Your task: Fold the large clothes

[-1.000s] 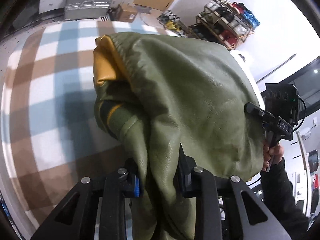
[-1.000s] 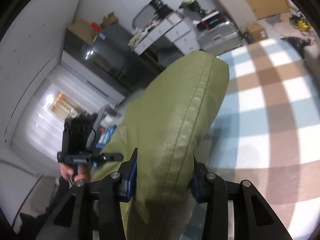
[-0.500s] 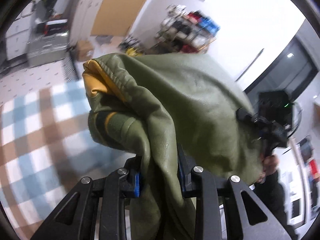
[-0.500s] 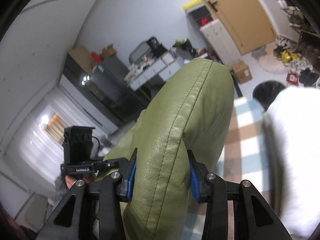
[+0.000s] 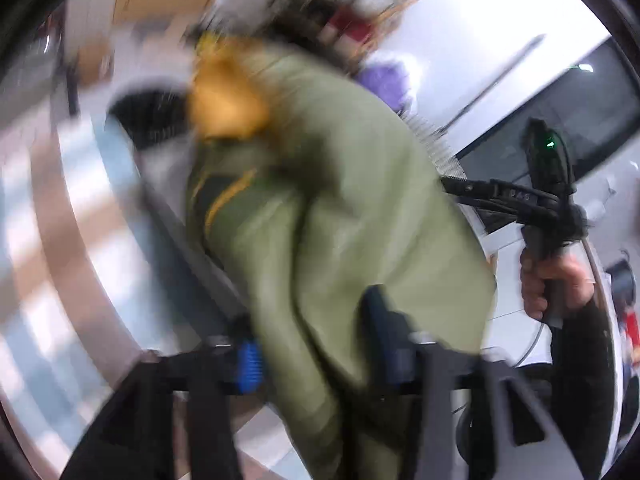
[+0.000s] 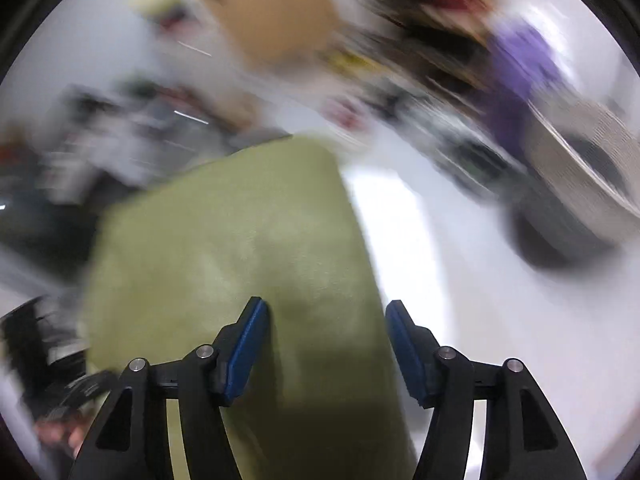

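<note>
One olive jacket (image 5: 344,216), swung up off the checked surface: left gripper (image 5: 316,352) fingers now opening around it, right gripper (image 6: 324,344) fingers apparently clenched on its fold, release beginning.

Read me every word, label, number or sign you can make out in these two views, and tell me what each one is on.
No text can be read with certainty.
Pale lettering on the black body of the right tongs: a few characters, too blurred to read.
Green jacket: no print or label shows.
Shelves and boxes behind: smeared by motion, nothing legible in either view.
</note>
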`<state>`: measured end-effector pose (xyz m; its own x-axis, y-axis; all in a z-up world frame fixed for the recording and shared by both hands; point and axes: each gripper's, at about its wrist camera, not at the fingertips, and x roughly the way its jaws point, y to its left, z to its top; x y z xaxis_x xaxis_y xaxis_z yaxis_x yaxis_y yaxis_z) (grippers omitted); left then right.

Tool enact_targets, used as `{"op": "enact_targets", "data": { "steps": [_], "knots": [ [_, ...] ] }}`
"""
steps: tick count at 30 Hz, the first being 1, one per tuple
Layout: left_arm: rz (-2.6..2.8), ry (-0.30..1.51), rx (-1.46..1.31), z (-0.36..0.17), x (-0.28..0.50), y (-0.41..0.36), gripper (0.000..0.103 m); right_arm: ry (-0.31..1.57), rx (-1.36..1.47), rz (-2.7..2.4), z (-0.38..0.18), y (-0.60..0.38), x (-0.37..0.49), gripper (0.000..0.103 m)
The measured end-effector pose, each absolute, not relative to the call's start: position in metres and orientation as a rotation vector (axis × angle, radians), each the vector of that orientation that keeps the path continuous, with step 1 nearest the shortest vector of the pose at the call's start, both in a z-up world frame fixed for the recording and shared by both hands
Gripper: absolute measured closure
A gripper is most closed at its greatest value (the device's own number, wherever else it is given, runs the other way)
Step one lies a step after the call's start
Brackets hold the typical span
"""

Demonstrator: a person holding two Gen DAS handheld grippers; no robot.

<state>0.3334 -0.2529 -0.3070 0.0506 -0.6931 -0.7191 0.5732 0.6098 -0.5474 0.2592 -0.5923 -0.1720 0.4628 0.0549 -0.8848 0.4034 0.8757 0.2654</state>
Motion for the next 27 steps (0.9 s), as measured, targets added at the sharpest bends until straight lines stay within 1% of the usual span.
{"op": "enact_targets", "data": {
  "steps": [1, 2, 4, 6, 8, 11, 13, 15, 18, 19, 21, 23, 24, 25, 26, 27],
  "knots": [
    [-0.986, 1.175, -0.208, -0.316, 0.334, -0.242, 0.048, 1.074, 0.455, -0.21, -0.186, -0.588, 0.259, 0.062],
    [-1.004, 1.195, -0.248, -0.32, 0.335, -0.232, 0.048, 1.021, 0.419, -0.212, -0.183, -0.583, 0.254, 0.061],
    [-0.974, 1.176, -0.219, -0.314, 0.332, -0.214, 0.049, 0.934, 0.287, -0.207, -0.163, -0.565, 0.24, 0.061],
    [-0.927, 1.091, -0.122, -0.296, 0.318, -0.194, 0.049, 0.866, 0.203, -0.219, -0.144, -0.551, 0.225, 0.061],
    [-0.91, 0.993, -0.059, -0.277, 0.302, -0.179, 0.051, 0.822, 0.213, -0.167, -0.126, -0.539, 0.208, 0.06],
    [-0.951, 0.835, -0.007, -0.246, 0.267, -0.163, 0.05, 0.777, 0.18, -0.093, -0.108, -0.512, 0.19, 0.06],
    [-0.987, 0.764, 0.031, -0.238, 0.247, -0.162, 0.049, 0.754, 0.209, -0.008, -0.103, -0.497, 0.18, 0.06],
    [-1.017, 0.783, 0.098, -0.25, 0.234, -0.175, 0.049, 0.762, 0.266, 0.062, -0.11, -0.489, 0.181, 0.059],
    [-0.995, 0.91, 0.205, -0.306, 0.234, -0.192, 0.05, 0.867, 0.27, 0.05, -0.147, -0.479, 0.199, 0.059],
    [-0.981, 0.934, 0.193, -0.319, 0.238, -0.195, 0.048, 0.941, 0.287, 0.041, -0.169, -0.476, 0.208, 0.058],
    [-0.978, 0.983, 0.13, -0.344, 0.248, -0.188, 0.048, 0.961, 0.314, 0.039, -0.182, -0.477, 0.21, 0.058],
    [-0.997, 0.991, 0.025, -0.356, 0.254, -0.168, 0.046, 0.994, 0.326, 0.032, -0.17, -0.477, 0.213, 0.059],
    [-1.007, 0.988, 0.004, -0.358, 0.257, -0.164, 0.045, 0.976, 0.357, 0.057, -0.154, -0.479, 0.214, 0.066],
    [-1.012, 0.99, -0.003, -0.359, 0.258, -0.161, 0.045, 0.924, 0.381, 0.09, -0.134, -0.478, 0.215, 0.07],
    [-1.015, 0.991, -0.01, -0.362, 0.259, -0.157, 0.045, 0.865, 0.384, 0.098, -0.116, -0.478, 0.219, 0.066],
    [-1.016, 0.987, -0.01, -0.366, 0.257, -0.152, 0.045, 0.825, 0.37, 0.082, -0.099, -0.475, 0.227, 0.066]
  ]
}}
